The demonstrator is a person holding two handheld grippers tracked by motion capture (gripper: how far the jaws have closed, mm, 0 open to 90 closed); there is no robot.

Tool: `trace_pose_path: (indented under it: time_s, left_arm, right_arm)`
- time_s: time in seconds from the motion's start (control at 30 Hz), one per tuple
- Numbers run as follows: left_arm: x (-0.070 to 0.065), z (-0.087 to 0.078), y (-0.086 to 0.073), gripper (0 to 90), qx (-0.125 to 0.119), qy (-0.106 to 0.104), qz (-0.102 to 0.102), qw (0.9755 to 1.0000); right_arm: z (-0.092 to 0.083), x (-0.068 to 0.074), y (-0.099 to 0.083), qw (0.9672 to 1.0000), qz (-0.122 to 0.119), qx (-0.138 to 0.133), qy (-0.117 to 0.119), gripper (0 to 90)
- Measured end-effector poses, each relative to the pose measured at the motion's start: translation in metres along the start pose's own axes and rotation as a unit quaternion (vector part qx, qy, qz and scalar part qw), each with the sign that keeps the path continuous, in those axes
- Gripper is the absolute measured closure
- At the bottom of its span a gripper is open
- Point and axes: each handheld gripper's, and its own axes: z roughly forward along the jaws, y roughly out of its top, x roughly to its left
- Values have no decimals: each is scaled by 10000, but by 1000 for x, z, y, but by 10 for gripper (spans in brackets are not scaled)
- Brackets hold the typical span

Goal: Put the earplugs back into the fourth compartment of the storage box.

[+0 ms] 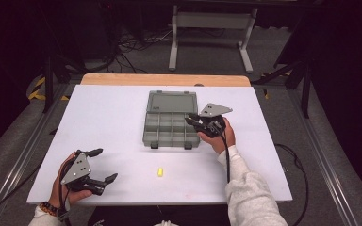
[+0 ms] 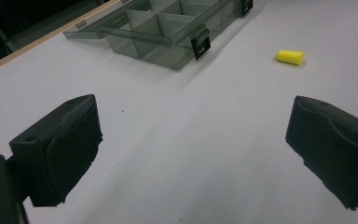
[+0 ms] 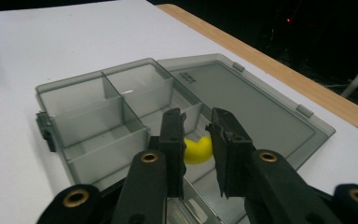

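White bench top carries an open grey organiser box (image 1: 172, 123) near its far edge, where the right gripper (image 3: 196, 135) pinches a yellow earplug (image 3: 198, 150) between narrow fingers over a right-side compartment; released off-centre, it could catch a divider and bounce out, while the left gripper (image 1: 101, 165), fingers wide, idles at the near left corner beside a second earplug (image 1: 160, 172).

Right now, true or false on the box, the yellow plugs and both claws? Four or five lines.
1. The organizer box has its lid open. True.
2. The right claw is empty. False: a yellow plug sits squeezed between its jaws, over the box.
3. A second yellow plug lies on the white table, outside the box. True.
4. The left claw grips that loose plug. False: it is open, apart from the plug.
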Motion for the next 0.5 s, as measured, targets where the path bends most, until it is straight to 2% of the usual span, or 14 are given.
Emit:
trace_pose_path:
  time_s: [0.2, 0.5]
  left_arm:
    - [0, 0, 0, 43, -1, -11, 18, 10000]
    - [0, 1, 0, 44, 10, -18, 9, 10000]
  right_arm:
    - [7, -7, -6, 9997, 113, 157, -163, 742]
    - [13, -11, -10, 9988, 241, 310, -282, 727]
